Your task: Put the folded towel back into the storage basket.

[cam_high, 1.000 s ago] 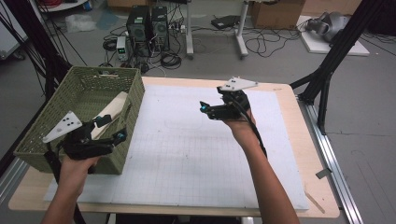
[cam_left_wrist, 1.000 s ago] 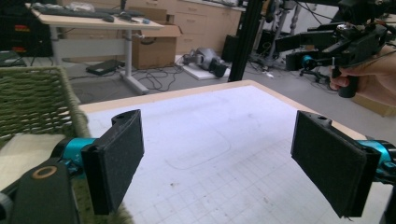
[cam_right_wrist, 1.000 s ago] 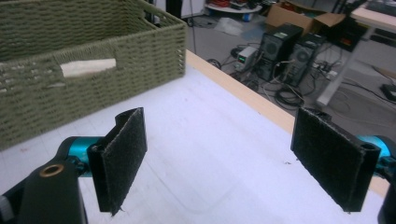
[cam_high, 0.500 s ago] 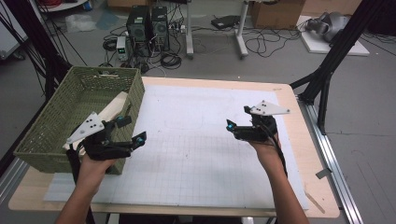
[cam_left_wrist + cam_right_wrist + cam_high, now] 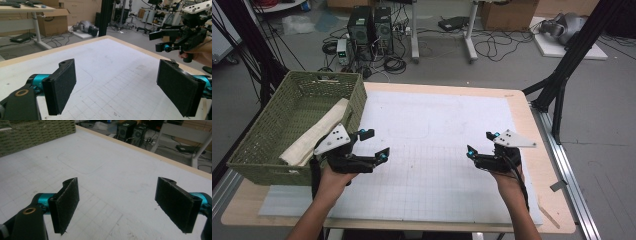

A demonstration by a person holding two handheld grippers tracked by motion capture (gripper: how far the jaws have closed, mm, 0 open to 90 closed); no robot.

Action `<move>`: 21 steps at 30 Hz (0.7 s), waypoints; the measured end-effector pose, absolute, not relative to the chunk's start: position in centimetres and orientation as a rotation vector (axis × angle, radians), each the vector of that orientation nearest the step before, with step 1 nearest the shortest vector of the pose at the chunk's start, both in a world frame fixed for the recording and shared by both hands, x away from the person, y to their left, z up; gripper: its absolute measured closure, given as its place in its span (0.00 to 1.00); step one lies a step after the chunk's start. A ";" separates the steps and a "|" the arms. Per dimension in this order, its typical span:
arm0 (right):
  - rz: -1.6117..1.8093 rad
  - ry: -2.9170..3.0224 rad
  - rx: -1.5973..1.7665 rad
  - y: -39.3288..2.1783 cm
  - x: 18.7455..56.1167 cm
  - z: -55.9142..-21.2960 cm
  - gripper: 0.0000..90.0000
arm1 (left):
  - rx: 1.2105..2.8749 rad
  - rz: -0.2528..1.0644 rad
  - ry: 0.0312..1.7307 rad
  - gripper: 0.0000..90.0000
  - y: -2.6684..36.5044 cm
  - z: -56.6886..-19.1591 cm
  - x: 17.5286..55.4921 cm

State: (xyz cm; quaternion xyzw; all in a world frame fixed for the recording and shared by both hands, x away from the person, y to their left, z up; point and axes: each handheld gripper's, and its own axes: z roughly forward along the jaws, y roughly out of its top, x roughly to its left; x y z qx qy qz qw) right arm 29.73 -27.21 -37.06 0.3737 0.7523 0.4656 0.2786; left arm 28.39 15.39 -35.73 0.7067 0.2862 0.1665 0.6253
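Observation:
My left gripper point(image 5: 376, 143) hovers over the white gridded mat point(image 5: 437, 115), just right of a green woven basket point(image 5: 358, 95); its jaws stand wide apart with nothing between them point(image 5: 117, 87). A folded cream cloth point(image 5: 314, 136) lies inside the basket, leaning along its right wall. My right gripper point(image 5: 479, 142) is over the mat's right side, open and empty point(image 5: 120, 207), pointing left toward the other gripper. In the left gripper view the right gripper point(image 5: 178, 40) is held in a hand at the far right.
The mat covers a wooden table point(image 5: 539, 150). The basket's wall point(image 5: 37, 131) sits far across the mat from the right gripper. Computer towers point(image 5: 369, 27), cables and black frame legs point(image 5: 562, 75) stand on the floor beyond the table.
The left gripper moved right, from over the basket out above the mat. The right gripper drew back toward the near right of the mat. Both stayed open.

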 end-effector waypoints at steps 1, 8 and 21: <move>1.244 2.012 1.006 -27.3 29.6 -37.2 0.20 | 1.626 0.381 0.653 0.18 15.2 -35.9 28.4; 1.253 1.972 1.055 -28.8 28.8 -38.5 0.20 | 1.654 0.370 0.634 0.18 13.9 -37.7 28.6; 1.218 1.974 1.113 -30.2 28.2 -42.4 0.20 | 1.726 0.395 0.658 0.18 12.8 -42.8 28.7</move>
